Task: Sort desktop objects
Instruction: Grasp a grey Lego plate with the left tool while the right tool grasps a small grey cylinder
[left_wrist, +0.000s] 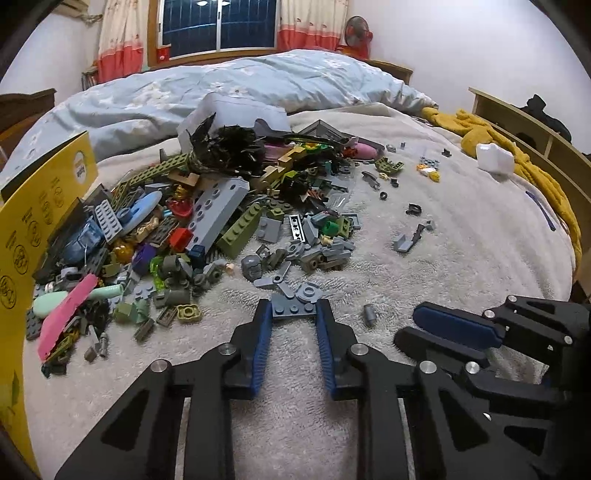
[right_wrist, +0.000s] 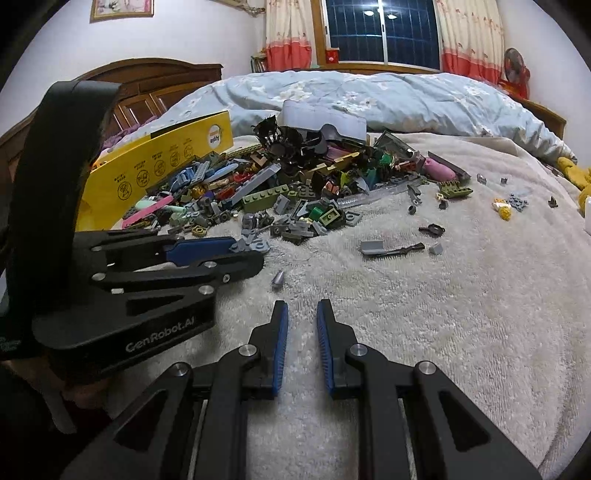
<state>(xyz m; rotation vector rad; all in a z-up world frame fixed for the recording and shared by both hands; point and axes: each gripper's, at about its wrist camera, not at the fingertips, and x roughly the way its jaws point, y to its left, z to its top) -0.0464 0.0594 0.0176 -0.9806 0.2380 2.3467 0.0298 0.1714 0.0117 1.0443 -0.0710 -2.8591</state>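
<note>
My hand-held gripper (left_wrist: 293, 310) is matt black plastic with ribbed blue pads; the blanket (left_wrist: 443, 258) is rough white terry cloth, the bricks (left_wrist: 207, 221) smooth plastic.

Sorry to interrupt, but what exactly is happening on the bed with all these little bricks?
A person with a handheld gripper in each hand is sorting a pile of toy bricks spread on a white blanket. The left gripper has its blue pads against a flat grey-blue plate at the near edge of the pile. The right gripper hovers over bare blanket with a narrow gap between its fingers and nothing in it. A yellow box stands beside the pile.
</note>
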